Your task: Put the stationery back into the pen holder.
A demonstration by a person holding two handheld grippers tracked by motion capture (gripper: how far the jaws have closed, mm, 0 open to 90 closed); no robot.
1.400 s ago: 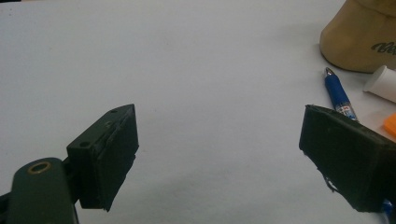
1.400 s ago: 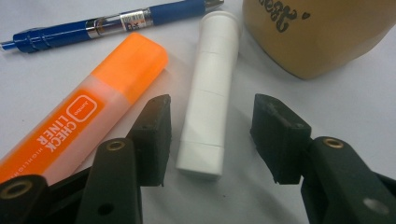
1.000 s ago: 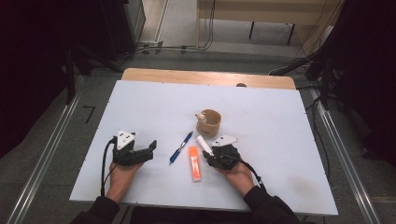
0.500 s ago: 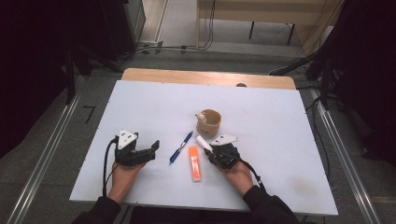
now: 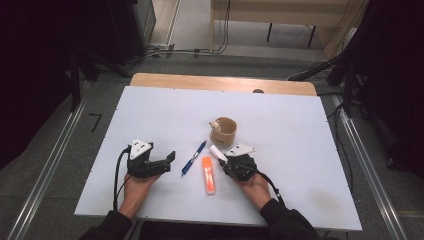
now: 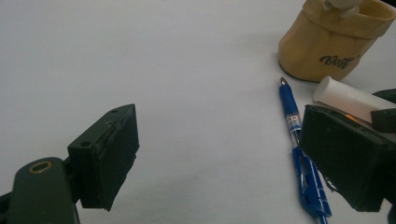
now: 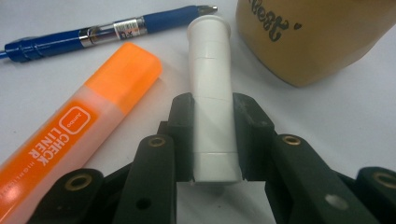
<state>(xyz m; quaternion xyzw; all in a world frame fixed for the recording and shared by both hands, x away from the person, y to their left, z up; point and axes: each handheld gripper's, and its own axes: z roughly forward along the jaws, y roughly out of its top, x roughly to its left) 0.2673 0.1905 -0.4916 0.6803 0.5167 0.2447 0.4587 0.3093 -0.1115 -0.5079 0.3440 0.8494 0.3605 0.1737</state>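
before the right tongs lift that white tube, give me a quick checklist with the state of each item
1. Right tongs closed on the white tube, their jaws just closing: ok.
2. Tube centred between the pads: ok.
3. Orange highlighter apart from the tube: ok.
4. Blue pen out of the way: ok.
5. Tan cup close by the tube's tip, lift path tight: cannot tell.
6. Left tongs open, holding nothing: ok.

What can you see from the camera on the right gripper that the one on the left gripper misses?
The right gripper view alone shows the orange highlighter and the right gripper, whose jaws have just been closing, clamped on the white tube. The left gripper view alone shows the left gripper open over bare table. Both show the blue pen, the tube and the tan cup.
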